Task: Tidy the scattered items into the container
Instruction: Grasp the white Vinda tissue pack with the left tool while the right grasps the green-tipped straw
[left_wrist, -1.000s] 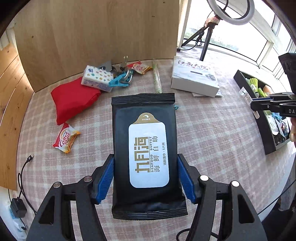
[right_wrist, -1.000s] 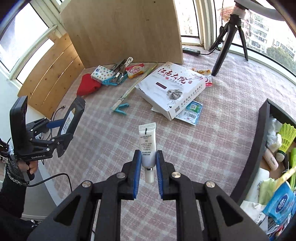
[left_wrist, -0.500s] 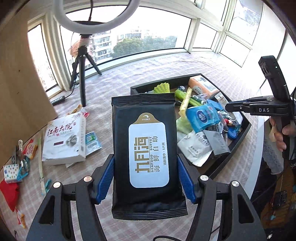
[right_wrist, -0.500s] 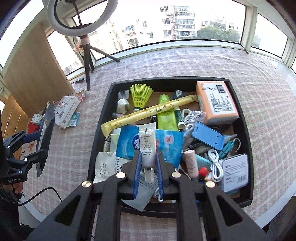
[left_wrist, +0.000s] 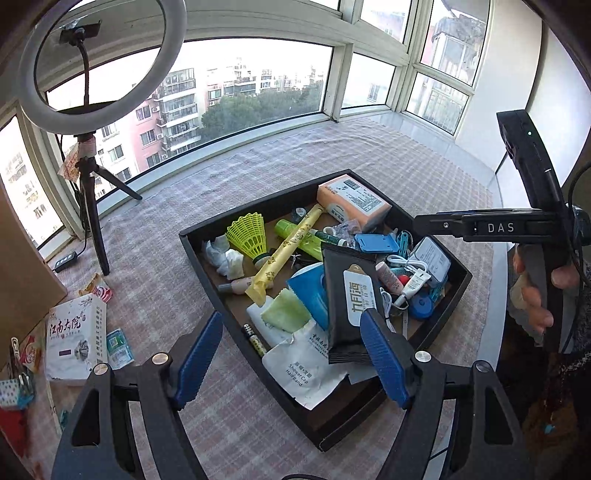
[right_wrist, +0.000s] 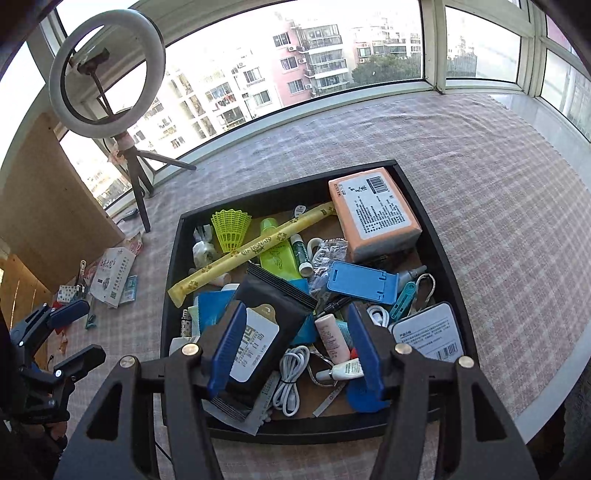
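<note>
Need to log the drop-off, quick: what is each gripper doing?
Left gripper: jaws opening, empty; black wipes pack lies in tray.
Right gripper: jaws opening, empty; small white tube dropped.

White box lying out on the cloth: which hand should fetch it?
Left. Both grippers' jaws are opening, gripping nothing, but the left gripper sits off the tray's side nearest the white box; the right gripper hangs over the tray's middle.

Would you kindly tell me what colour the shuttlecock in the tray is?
The shuttlecock is bright yellow-green, clearest in the right wrist view.
</note>
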